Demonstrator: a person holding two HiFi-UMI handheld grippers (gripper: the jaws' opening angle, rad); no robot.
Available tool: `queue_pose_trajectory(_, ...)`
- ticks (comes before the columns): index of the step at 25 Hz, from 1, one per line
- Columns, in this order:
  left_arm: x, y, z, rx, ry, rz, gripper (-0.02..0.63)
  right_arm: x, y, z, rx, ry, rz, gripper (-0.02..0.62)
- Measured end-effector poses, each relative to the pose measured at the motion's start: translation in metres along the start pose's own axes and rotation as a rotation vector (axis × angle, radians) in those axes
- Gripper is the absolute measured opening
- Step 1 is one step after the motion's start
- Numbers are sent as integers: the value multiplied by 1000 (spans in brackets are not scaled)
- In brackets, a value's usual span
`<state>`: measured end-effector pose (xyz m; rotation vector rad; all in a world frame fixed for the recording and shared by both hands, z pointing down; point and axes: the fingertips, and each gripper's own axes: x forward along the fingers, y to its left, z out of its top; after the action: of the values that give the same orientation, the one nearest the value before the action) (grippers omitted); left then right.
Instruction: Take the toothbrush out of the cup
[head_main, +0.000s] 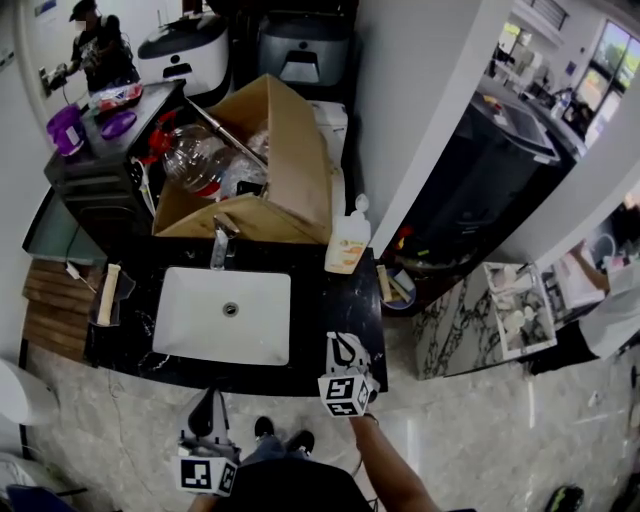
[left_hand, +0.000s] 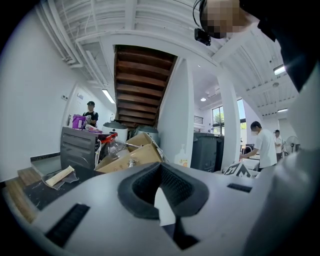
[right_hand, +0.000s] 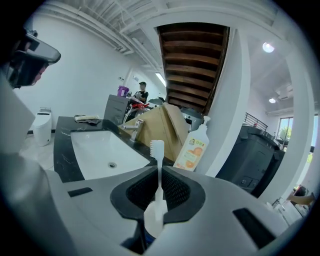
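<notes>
A white toothbrush (right_hand: 157, 150) stands upright between the jaws of my right gripper (right_hand: 159, 175), bristle head at the top, and the pads are shut on its thin neck. Its wide lower handle hangs below the jaws, over a dark blue shape (right_hand: 143, 239) that I cannot identify as the cup. In the head view the right gripper (head_main: 345, 350) hovers over the front right corner of the black counter (head_main: 355, 300); no cup shows there. My left gripper (head_main: 210, 400) sits off the counter's front edge, pointing level, its jaws (left_hand: 160, 172) together with nothing gripped.
A white sink (head_main: 190, 320) with a faucet (head_main: 222, 245) is set in the counter. Behind it stand a cardboard box (head_main: 290, 170) of clutter and an orange-labelled soap bottle (head_main: 347, 245). A person (head_main: 95, 45) works at the far left; a dark bin (head_main: 480, 170) is at right.
</notes>
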<state>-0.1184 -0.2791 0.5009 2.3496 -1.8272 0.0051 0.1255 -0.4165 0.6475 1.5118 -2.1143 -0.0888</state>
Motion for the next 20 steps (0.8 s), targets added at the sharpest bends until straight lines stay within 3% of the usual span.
queue_pose_trajectory(13,5,-29,11,-1,-36,-113,5,-95,-43,83,190,-231,-65,41)
queue_pose_trajectory(20,6,-44,22,4,-68,-186,5,-170,-63,118,256,-368,-156,41)
